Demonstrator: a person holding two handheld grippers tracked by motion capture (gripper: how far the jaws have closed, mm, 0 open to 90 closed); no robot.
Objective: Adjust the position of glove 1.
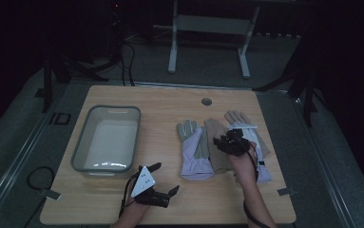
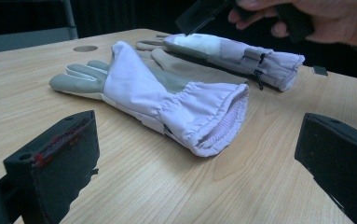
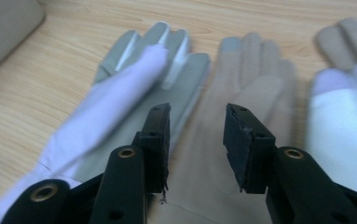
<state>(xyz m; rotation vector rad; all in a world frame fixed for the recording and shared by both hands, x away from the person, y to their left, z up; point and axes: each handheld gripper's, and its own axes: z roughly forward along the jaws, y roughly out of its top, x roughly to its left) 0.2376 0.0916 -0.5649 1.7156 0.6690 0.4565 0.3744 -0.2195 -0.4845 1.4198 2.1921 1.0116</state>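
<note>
Right gripper (image 3: 197, 140) is hovering, jaws parted and empty, over the lavender-and-grey fabric gloves (image 3: 134, 93); left gripper (image 2: 190, 154) is gaping empty at lower frame; the high view is showing a grey plastic tub (image 1: 82, 142) at left.

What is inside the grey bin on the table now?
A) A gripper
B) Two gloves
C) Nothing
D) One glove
C: in the high view the bin shows a bare white bottom, while the gloves lie on the table to its right, under the right gripper.
</note>
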